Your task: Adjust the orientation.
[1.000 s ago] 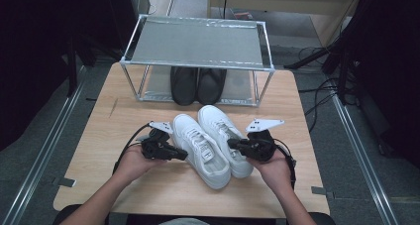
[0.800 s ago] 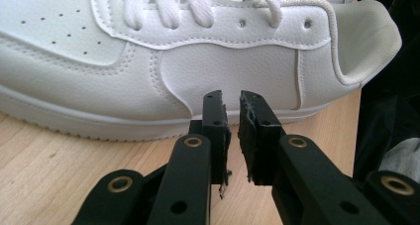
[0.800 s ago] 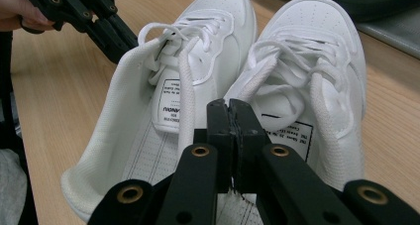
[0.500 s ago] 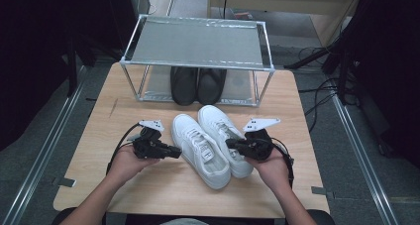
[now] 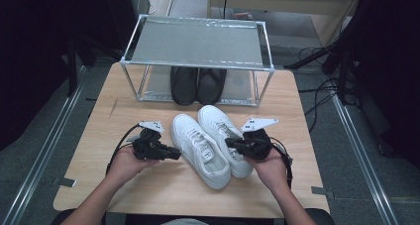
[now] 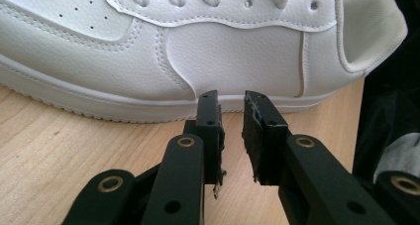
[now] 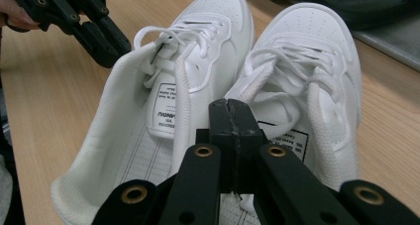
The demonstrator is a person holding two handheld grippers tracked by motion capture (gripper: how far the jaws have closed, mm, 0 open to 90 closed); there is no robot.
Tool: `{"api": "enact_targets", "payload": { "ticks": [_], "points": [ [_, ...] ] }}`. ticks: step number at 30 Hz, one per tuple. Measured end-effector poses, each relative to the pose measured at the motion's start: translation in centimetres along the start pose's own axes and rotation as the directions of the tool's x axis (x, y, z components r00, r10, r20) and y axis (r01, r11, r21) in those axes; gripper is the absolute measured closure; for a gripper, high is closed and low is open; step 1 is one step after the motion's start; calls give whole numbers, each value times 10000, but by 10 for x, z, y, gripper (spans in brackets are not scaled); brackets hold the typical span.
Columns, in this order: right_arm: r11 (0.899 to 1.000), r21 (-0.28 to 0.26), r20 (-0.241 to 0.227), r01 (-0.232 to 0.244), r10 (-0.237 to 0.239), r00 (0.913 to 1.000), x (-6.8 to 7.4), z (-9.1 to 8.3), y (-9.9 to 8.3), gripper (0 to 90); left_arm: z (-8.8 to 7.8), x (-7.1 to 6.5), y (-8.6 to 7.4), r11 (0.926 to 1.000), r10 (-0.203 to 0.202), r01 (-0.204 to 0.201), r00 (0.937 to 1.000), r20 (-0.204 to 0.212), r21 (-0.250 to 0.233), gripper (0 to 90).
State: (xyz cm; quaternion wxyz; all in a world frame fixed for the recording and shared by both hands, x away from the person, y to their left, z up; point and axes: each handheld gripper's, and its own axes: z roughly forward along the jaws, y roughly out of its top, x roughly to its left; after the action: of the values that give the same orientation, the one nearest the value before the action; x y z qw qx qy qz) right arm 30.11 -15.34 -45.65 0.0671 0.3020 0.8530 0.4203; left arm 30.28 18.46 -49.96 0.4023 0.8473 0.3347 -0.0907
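left gripper: jaws just been opening, nothing between, beside our left sneaker | right gripper: clenched above right sneaker

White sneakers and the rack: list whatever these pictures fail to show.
- White sneaker: toe cut off by the left edge of the left gripper view.
- Black shoes: heels hidden under the rack shelf, high view.
- Tongue label: print too small to read, right gripper view.
- Right claw: shut; whether it pinches a lace is hidden by its own jaws, right gripper view.
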Motion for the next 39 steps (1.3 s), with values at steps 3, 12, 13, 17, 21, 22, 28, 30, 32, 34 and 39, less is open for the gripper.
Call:
{"api": "enact_targets", "payload": {
  "ticks": [3, 12, 13, 17, 21, 22, 28, 30, 32, 34, 39],
  "points": [
    [10000, -20, 134, 41, -40, 9999, 2, 1, 1, 900, 0, 0, 0, 10000, -3, 3, 10000, 2, -10, 777],
    [9999, -87, 176, 97, -95, 9998, 0, 6, 5, 900, 1, 0, 0, 10000, 21, -21, 10000, -59, 22, 776],
    [9998, -161, 181, 82, -79, 9998, 1, 6, 5, 900, 1, 0, 0, 10000, 17, -17, 10000, -40, 28, 775],
    [9996, -254, 215, 98, -92, 9997, 1, 6, 6, 900, 1, 0, 0, 10000, 28, -28, 10000, -68, 41, 768],
    [9994, -334, 115, -42, 46, 9999, 0, 5, 5, 900, 0, 0, 0, 10000, 31, -31, 10000, -72, -29, 750],
    [9993, -350, 62, -122, 124, 9999, 0, 5, 5, 900, -1, 1, 0, 10000, 45, -45, 9999, -98, -48, 742],
    [9987, -452, -151, -225, 218, 9996, 5, 2, 4, 850, -6, -1, -2, 9997, 113, -120, 9995, -300, -205, 668],
    [9982, -554, -243, -248, 235, 9994, 7, 2, 3, 811, -8, -2, -3, 9997, 198, -204, 9990, -400, -150, 651],
    [9974, -631, -379, -355, 332, 9987, 9, 2, 2, 779, -10, -4, -3, 9993, 333, -341, 9982, -496, -147, 633],
    [9965, -699, -474, -459, 426, 9980, 10, 3, 1, 764, -12, -6, -4, 9988, 465, -476, 9966, -675, -150, 622],
    [9944, -967, -464, -420, 376, 9982, 18, 5, -2, 679, -18, -5, -5, 9985, 452, -476, 9952, -870, -261, 581]
  ]
}}
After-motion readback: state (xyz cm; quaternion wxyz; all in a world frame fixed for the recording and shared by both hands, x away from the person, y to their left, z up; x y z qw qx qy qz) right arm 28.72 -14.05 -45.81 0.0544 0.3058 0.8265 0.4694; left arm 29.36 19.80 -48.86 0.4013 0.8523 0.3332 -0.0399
